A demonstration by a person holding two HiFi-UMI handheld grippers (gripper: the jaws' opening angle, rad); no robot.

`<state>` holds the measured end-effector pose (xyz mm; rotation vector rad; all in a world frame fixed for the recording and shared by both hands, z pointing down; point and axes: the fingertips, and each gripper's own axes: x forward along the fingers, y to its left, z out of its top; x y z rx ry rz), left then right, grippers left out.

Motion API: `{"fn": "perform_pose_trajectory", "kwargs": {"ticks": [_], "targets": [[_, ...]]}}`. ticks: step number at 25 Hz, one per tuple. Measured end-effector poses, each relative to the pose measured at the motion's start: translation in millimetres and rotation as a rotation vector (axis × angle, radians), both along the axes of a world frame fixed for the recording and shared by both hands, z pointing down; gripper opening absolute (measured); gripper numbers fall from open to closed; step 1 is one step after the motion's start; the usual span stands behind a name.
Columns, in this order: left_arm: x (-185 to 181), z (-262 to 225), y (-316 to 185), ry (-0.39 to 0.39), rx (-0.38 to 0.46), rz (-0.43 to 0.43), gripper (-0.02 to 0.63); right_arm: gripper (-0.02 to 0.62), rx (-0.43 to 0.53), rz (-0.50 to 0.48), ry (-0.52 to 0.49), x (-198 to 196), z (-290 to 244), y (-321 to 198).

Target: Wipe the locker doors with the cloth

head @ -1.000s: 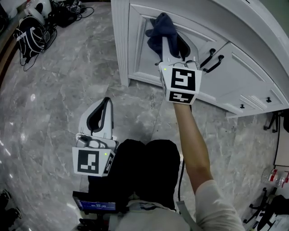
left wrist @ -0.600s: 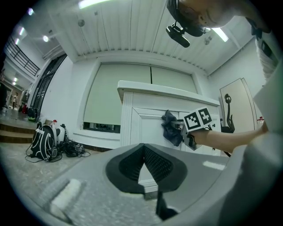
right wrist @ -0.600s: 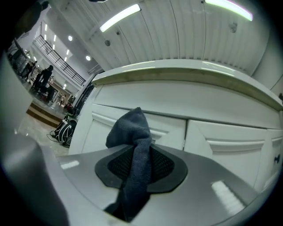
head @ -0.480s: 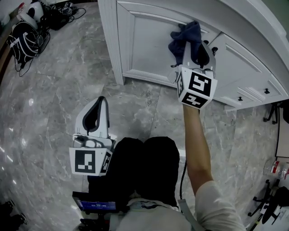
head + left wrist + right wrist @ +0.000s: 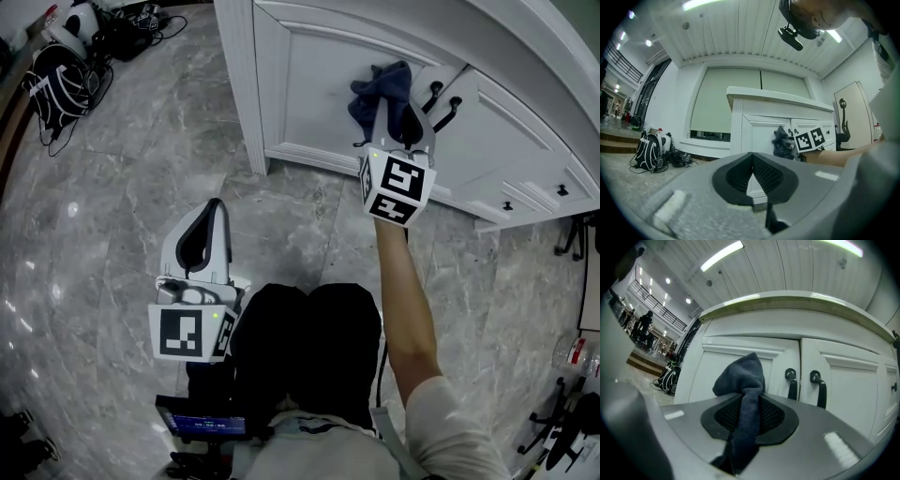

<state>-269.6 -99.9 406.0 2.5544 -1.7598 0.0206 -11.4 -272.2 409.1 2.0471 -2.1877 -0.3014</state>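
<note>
Your dark blue soft fabric cloth point(image 5: 740, 376) is light and limp, so it probably flops and bunches. Hold it low in the fold, as your right gripper point(image 5: 749, 414) does now, with its jaws partly closed and pinching it. The cloth's bunched top sits at the white panelled locker door point(image 5: 319, 84), just beside the black handles point(image 5: 792, 383). Your left gripper point(image 5: 752, 158) hangs closed and empty over the glossy grey marble floor point(image 5: 122, 206).
</note>
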Motion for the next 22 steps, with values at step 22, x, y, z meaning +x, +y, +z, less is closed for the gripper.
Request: {"fn": "perform_pose_trajectory", "kwargs": {"ticks": [22], "targets": [[-45,-2,5,0.001,0.003,-0.044,0.002,0.089,-0.046,-0.276,-0.015,-178,18,-22]]}}
